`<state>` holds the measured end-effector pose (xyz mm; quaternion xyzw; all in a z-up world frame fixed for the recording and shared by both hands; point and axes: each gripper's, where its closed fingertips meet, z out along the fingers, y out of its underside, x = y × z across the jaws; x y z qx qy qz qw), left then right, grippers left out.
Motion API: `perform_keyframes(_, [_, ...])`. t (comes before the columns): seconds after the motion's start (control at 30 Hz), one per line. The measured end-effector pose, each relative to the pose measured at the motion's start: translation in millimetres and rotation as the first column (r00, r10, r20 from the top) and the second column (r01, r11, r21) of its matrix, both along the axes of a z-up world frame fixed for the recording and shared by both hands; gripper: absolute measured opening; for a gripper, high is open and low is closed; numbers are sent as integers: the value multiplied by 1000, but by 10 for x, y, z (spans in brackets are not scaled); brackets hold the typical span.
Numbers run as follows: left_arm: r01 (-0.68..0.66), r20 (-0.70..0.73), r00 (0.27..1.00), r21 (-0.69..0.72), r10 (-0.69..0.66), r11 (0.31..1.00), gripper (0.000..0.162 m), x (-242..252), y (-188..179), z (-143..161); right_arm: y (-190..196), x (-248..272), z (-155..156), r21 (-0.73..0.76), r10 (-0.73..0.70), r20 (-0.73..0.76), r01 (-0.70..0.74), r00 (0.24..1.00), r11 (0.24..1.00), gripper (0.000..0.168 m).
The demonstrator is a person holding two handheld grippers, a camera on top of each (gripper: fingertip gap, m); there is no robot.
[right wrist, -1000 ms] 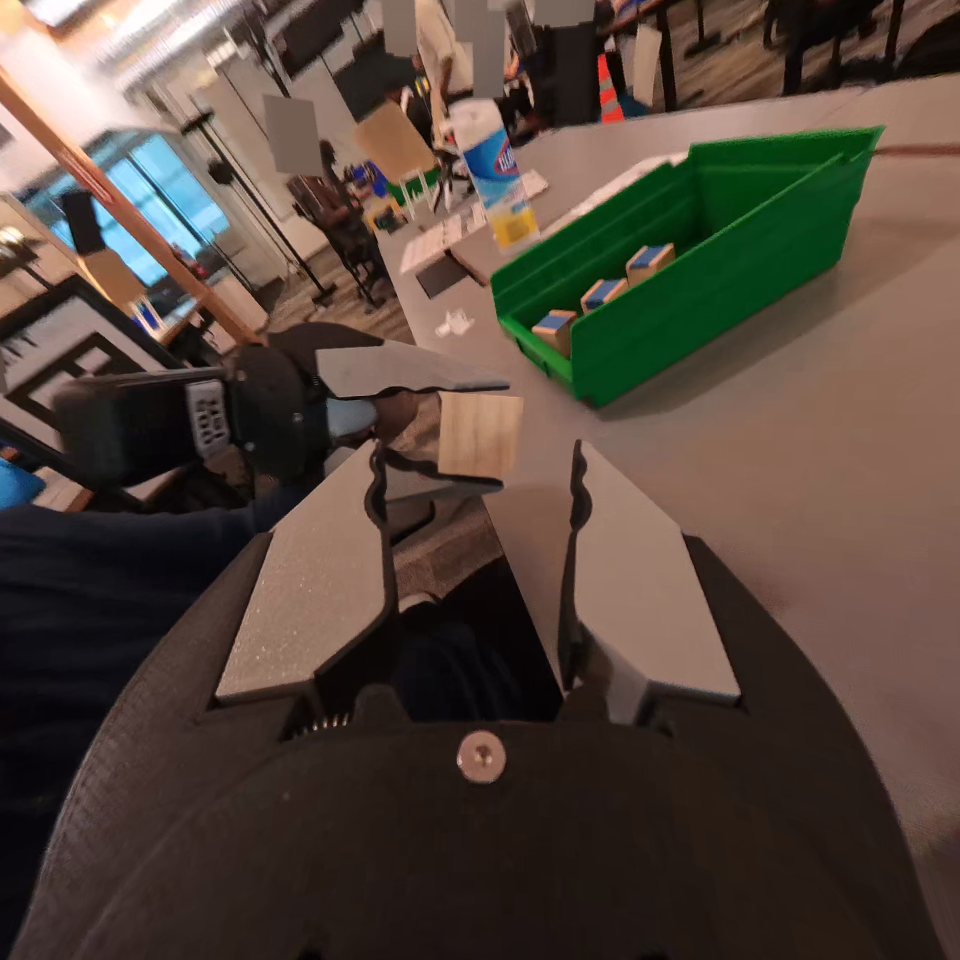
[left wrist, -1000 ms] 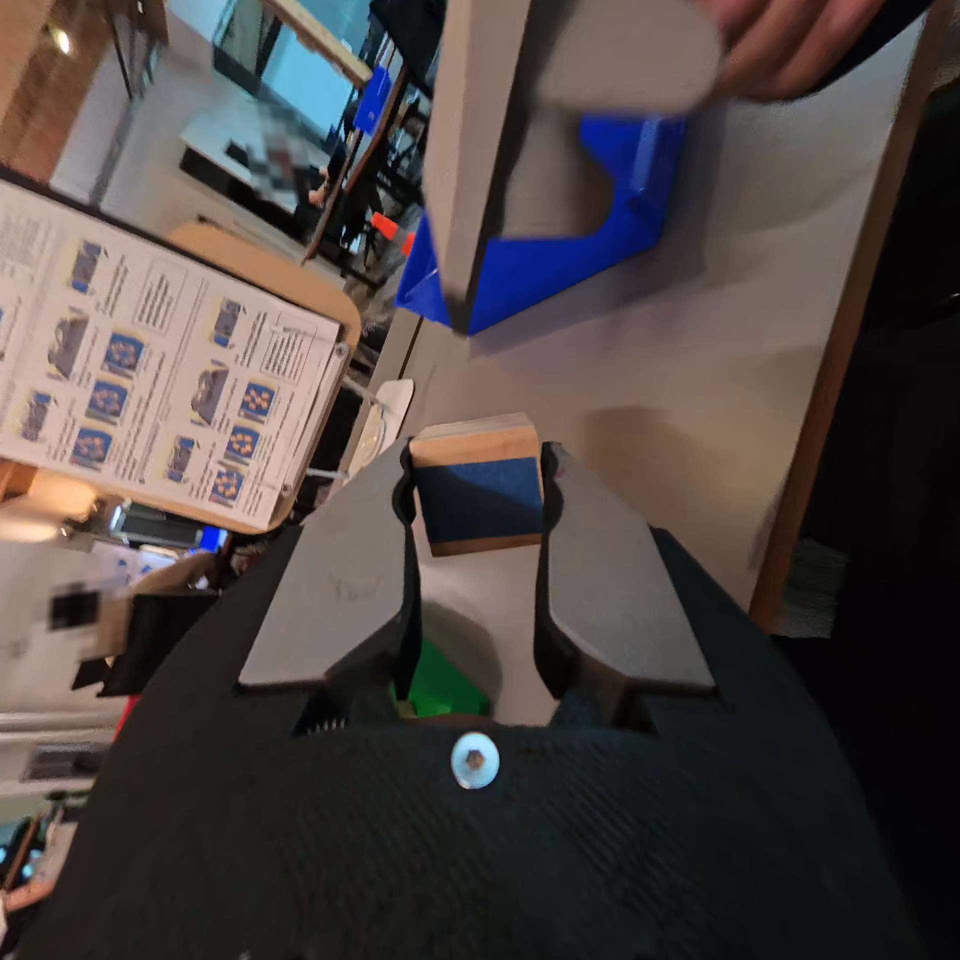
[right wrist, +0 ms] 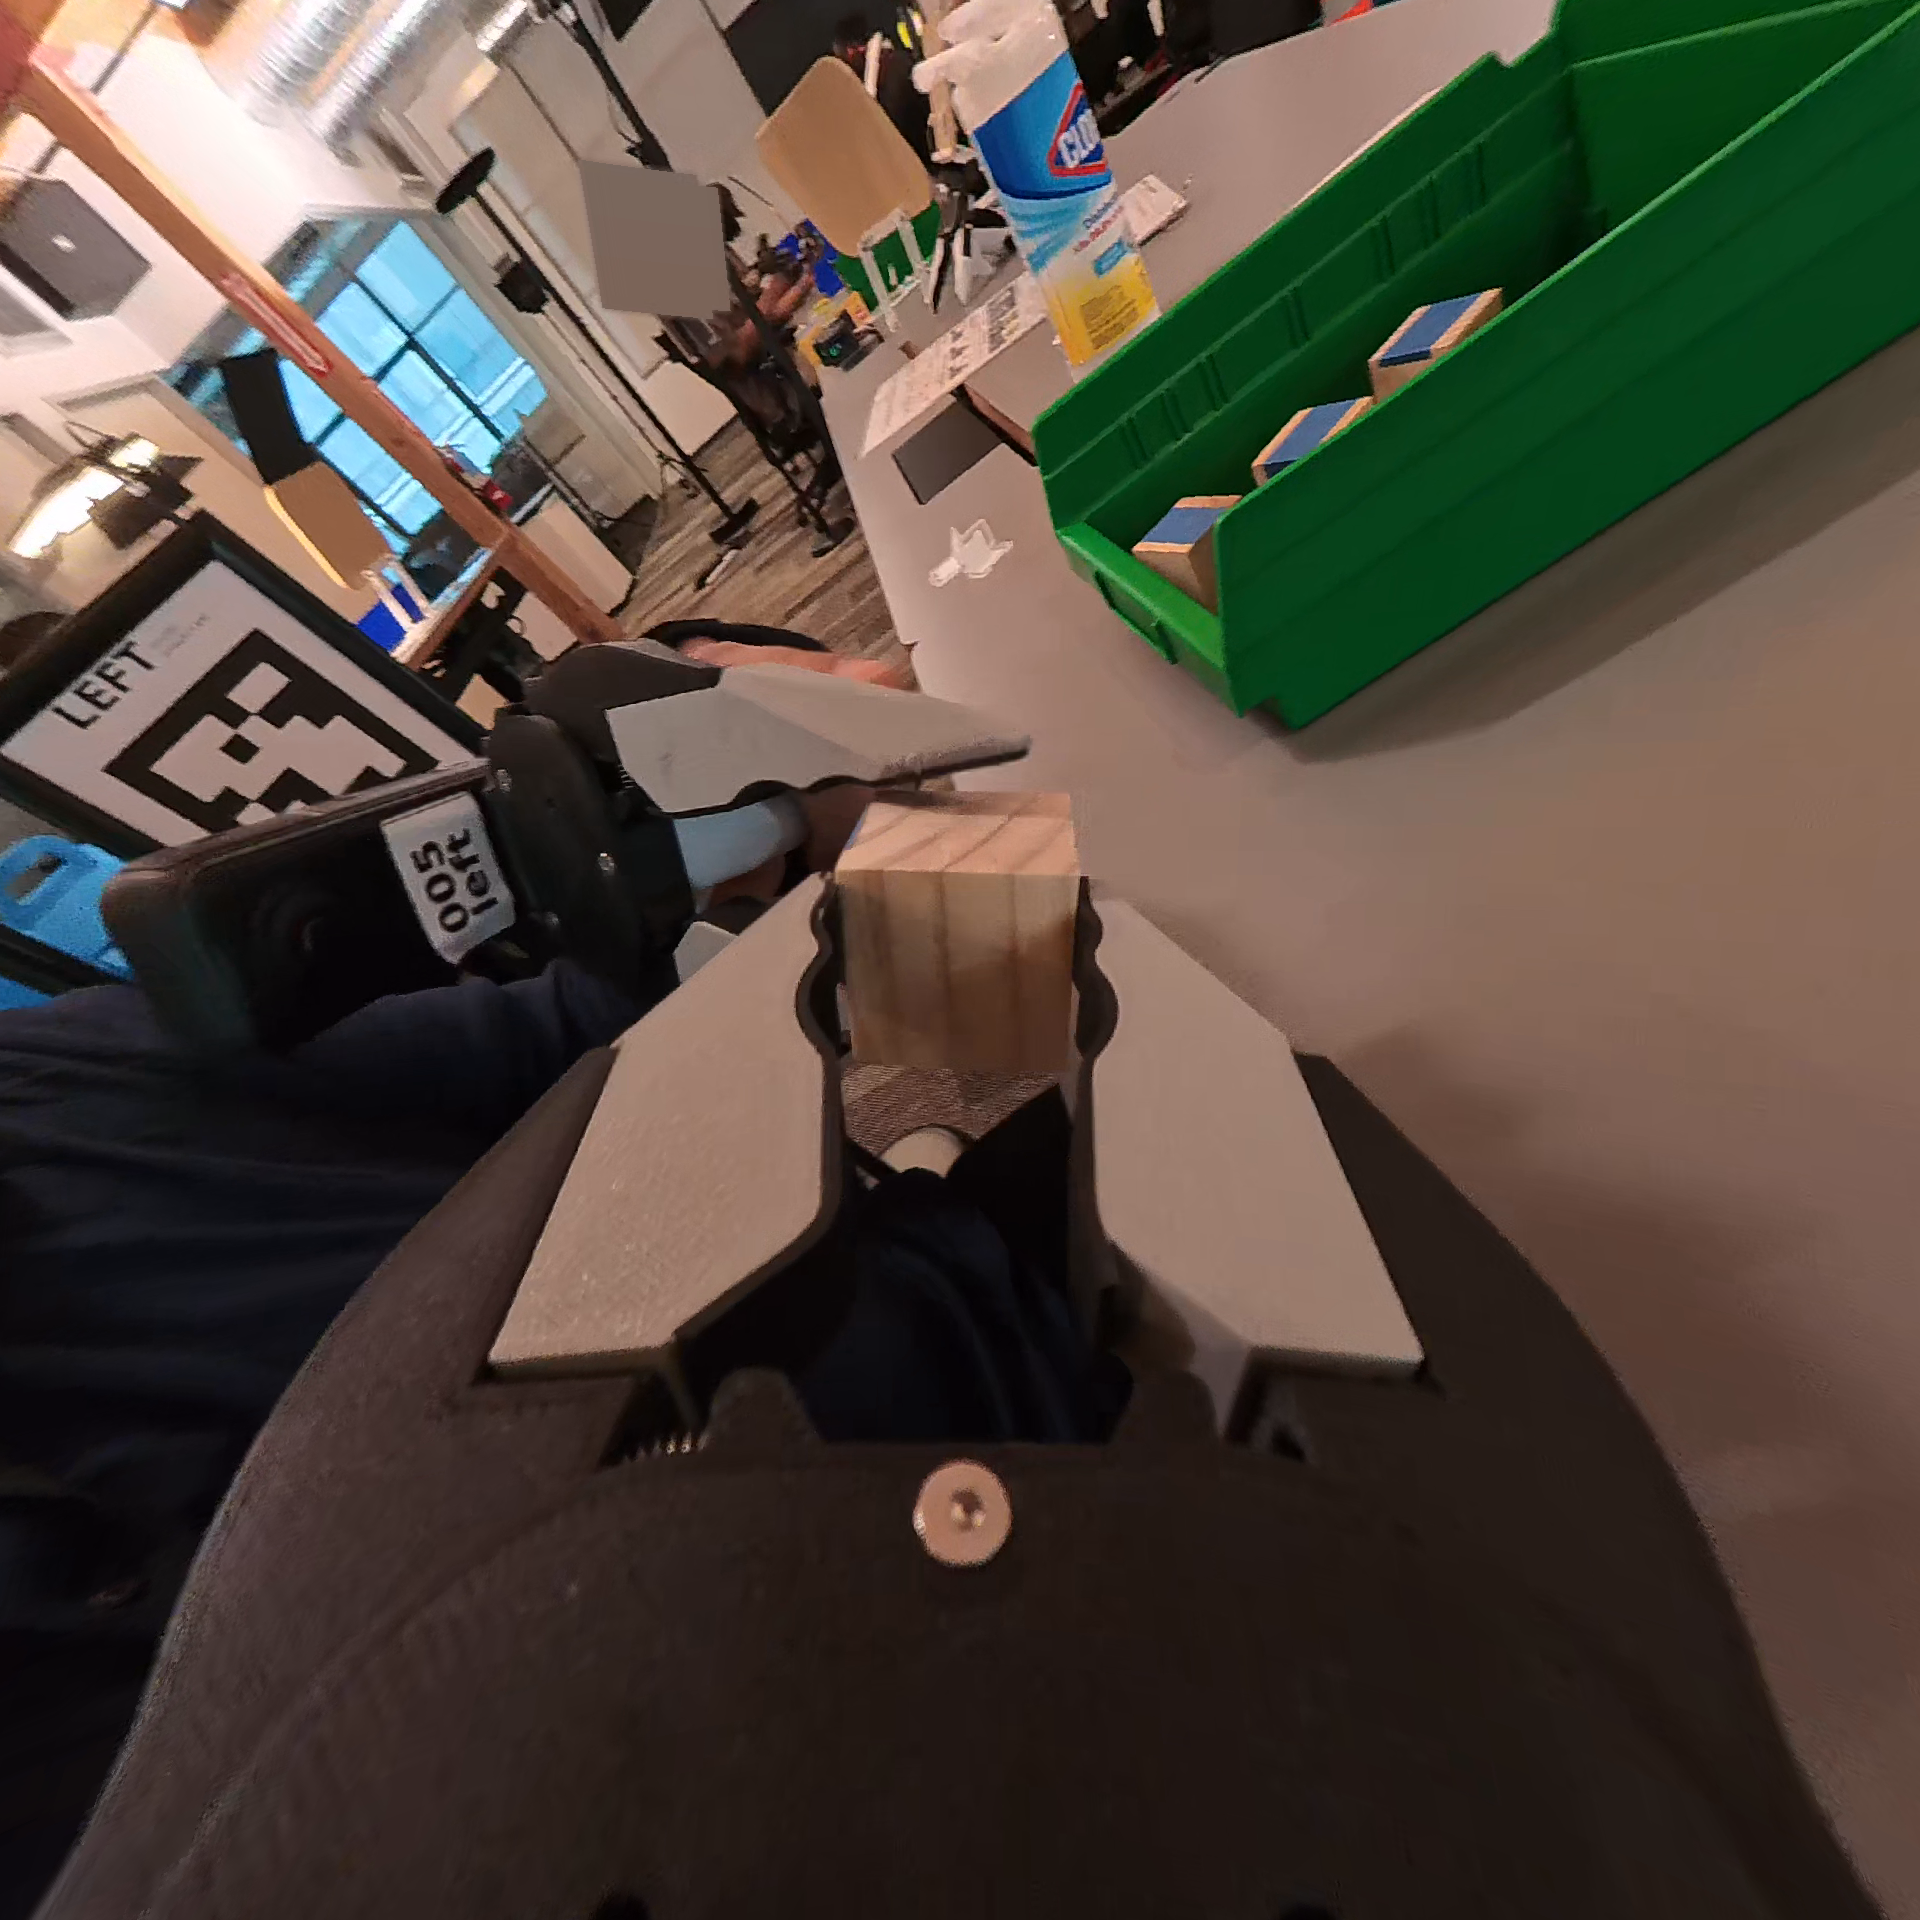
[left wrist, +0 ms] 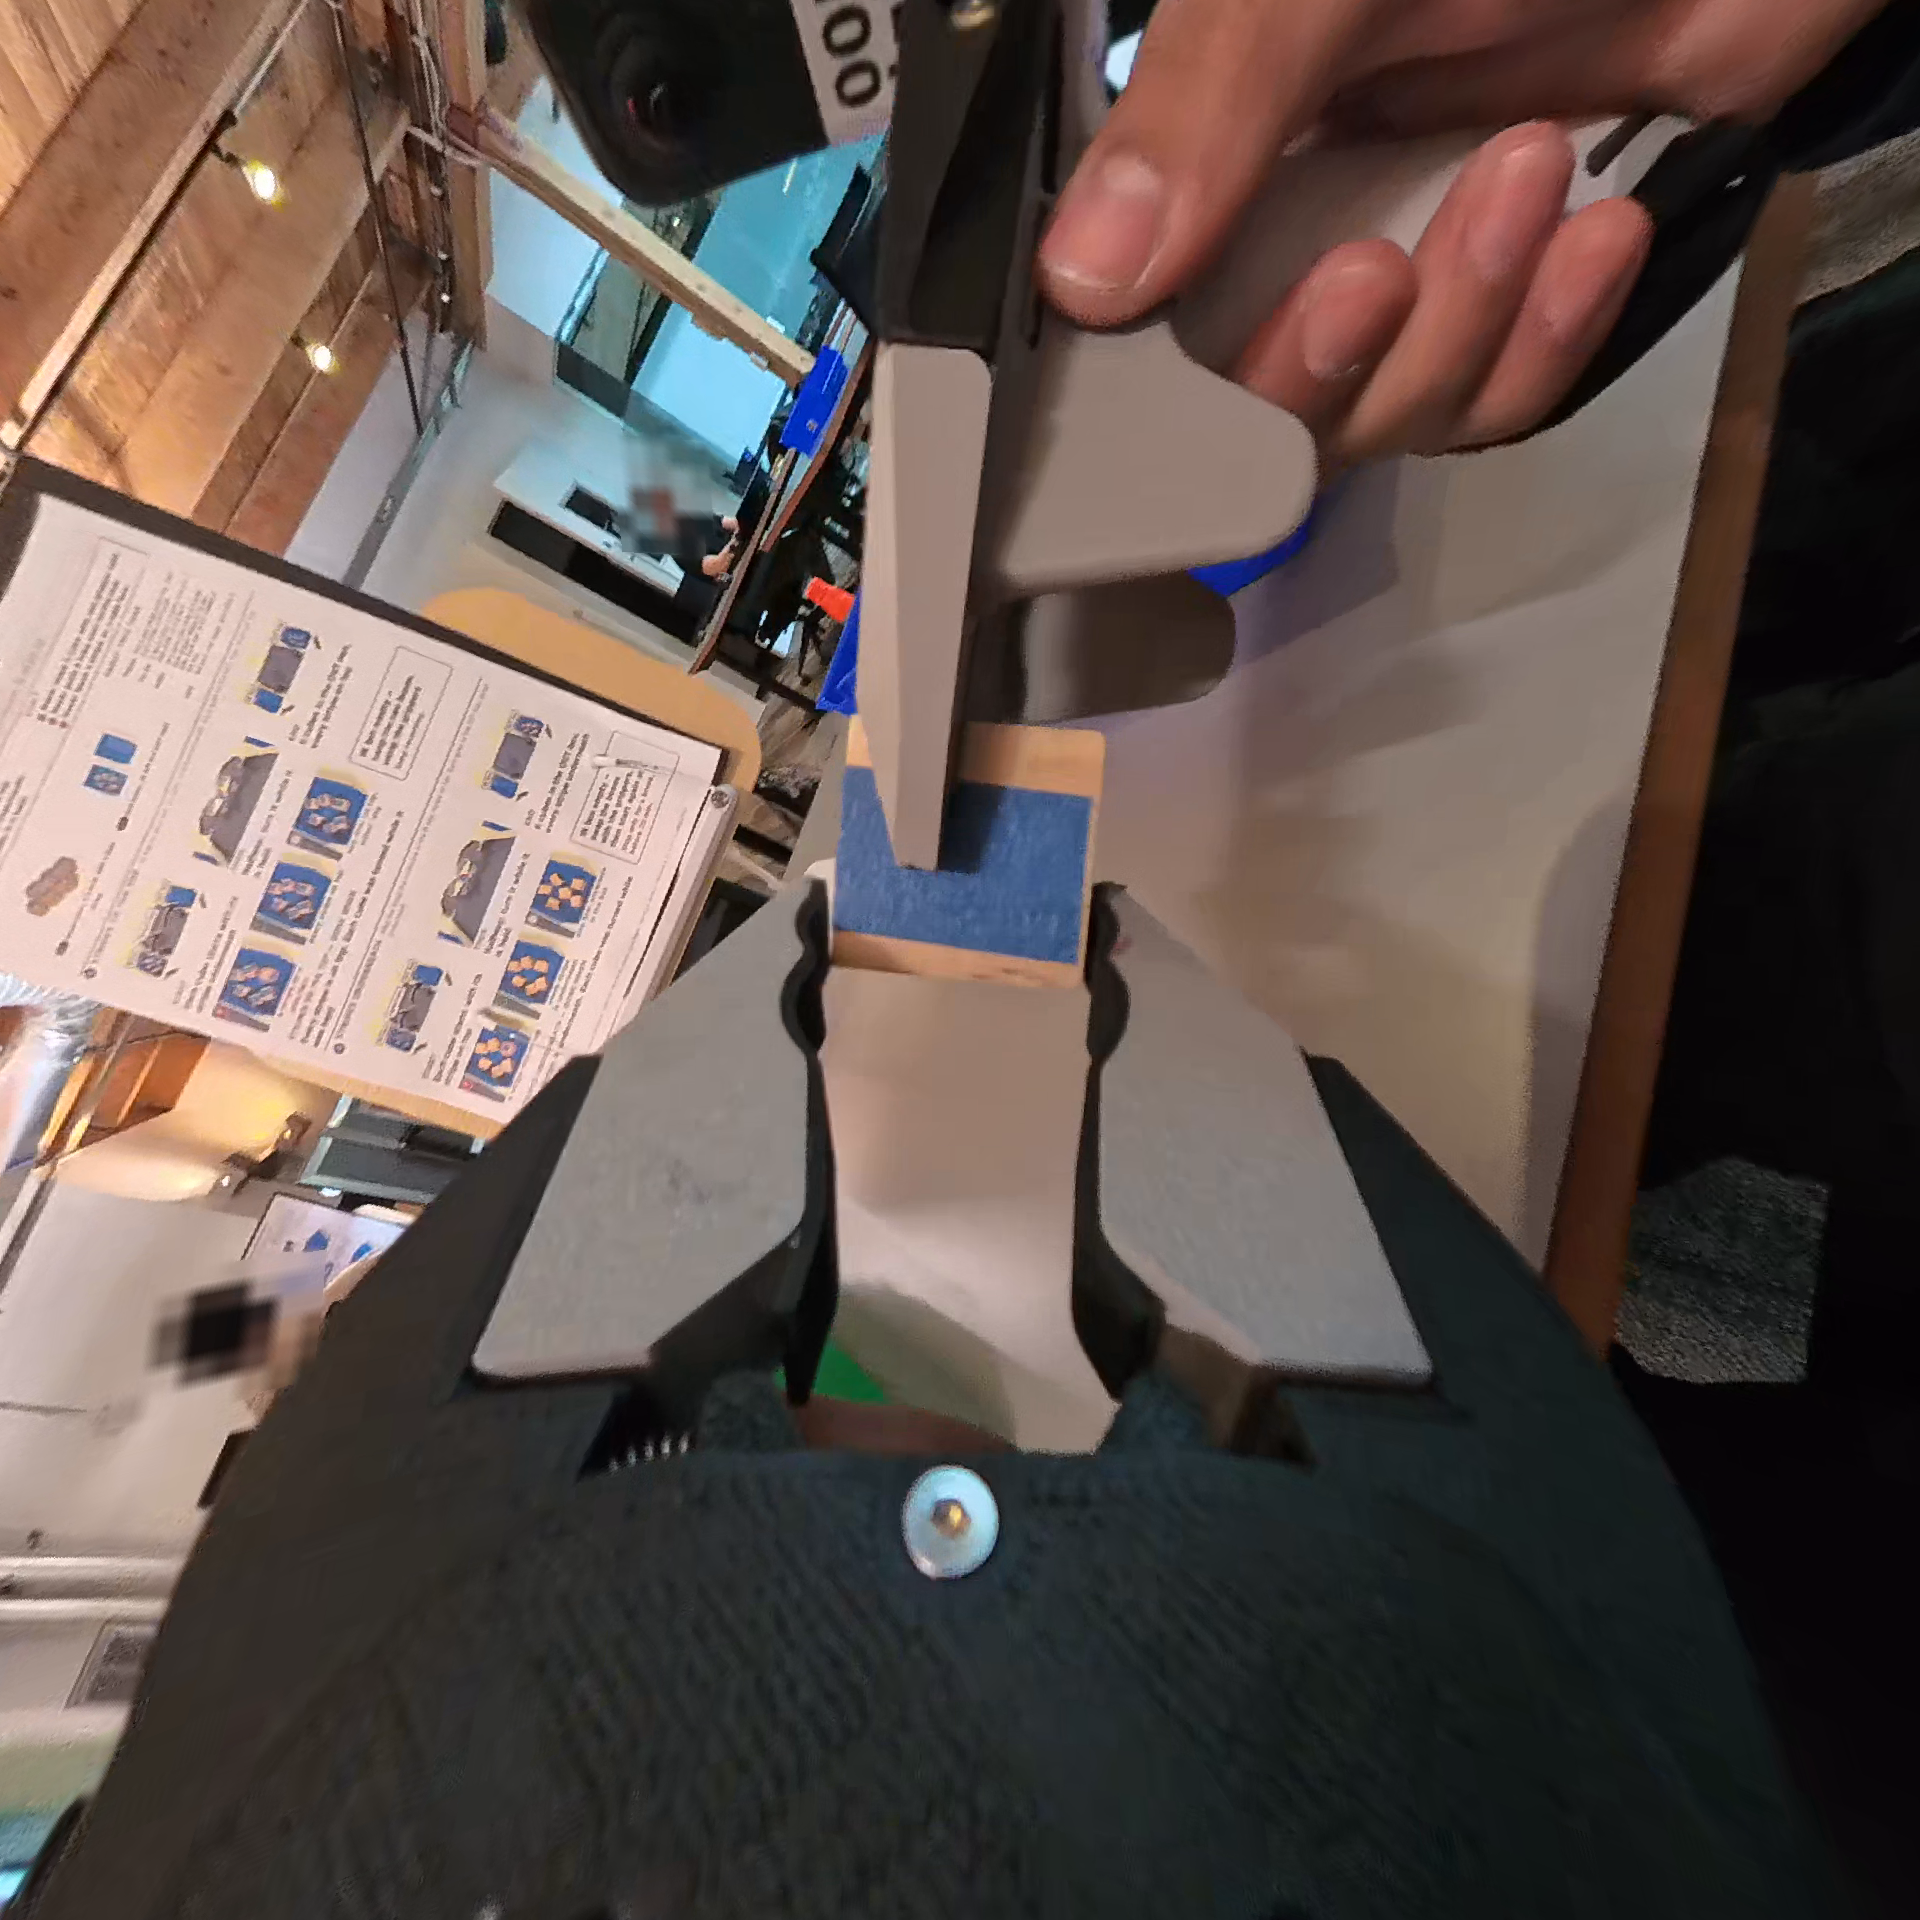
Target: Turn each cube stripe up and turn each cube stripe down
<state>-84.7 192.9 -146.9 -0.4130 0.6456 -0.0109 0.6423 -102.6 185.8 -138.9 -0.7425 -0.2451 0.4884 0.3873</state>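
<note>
A wooden cube with a blue stripe (left wrist: 1018, 894) is held in the air above the grey table (left wrist: 1403, 935). My left gripper (left wrist: 961, 914) is shut on its two side faces. My right gripper comes in from above, and one of its fingers (left wrist: 925, 623) lies across the blue stripe. In the right wrist view my right gripper (right wrist: 956, 914) is shut on the same cube (right wrist: 956, 966), whose plain wood face shows. The left gripper's upper finger (right wrist: 810, 738) sits on the cube's top. A hand (left wrist: 1403, 260) holds the right gripper.
A green bin (right wrist: 1455, 540) stands on the table at the right with three stripe-up cubes (right wrist: 1309, 436) inside. A wipes canister (right wrist: 1070, 197) stands behind it. A blue bin (left wrist: 1262, 556) is mostly hidden behind the right gripper. An instruction sheet (left wrist: 343, 831) stands at the left. The table's wooden edge (left wrist: 1662, 831) runs along the right.
My right gripper has moved in on the cube held by my left gripper and closed on it. One second ago it was open and short of the cube.
</note>
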Motion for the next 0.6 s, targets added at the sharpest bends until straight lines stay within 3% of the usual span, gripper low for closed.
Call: perform_keyframes(0.6, [1,-17,1000,5,-1,1000,45,10,8,-42,-18,-34,-20,-9,21,-4,-21,1000,1000,41])
